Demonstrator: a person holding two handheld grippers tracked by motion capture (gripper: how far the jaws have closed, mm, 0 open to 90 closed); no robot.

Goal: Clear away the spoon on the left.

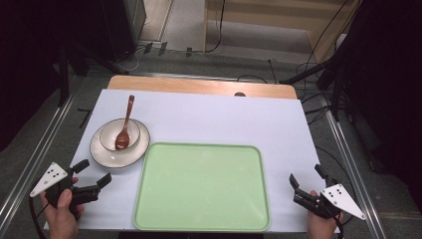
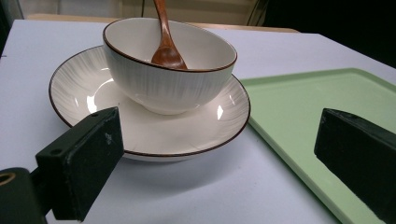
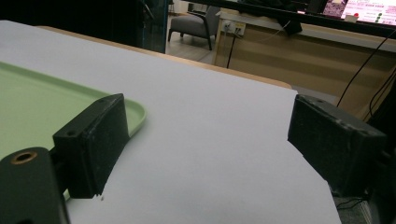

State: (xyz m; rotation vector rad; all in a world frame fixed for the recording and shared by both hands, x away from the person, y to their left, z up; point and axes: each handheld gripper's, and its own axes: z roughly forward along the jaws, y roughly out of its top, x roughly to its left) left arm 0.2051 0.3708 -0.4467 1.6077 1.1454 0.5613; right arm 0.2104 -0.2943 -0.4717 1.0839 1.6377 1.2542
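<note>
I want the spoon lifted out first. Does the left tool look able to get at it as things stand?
Probably yes. The left tool is open and sits just short of the plate, nothing between them. The spoon stands in the bowl, handle leaning over the far rim, so reaching over the bowl seems needed.

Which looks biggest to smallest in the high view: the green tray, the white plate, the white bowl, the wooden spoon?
1. Pale green rectangular plastic tray
2. White brown-rimmed ceramic plate
3. White bowl on the plate
4. Brown wooden spoon in the bowl: about as long as the bowl's width, far slimmer
</note>
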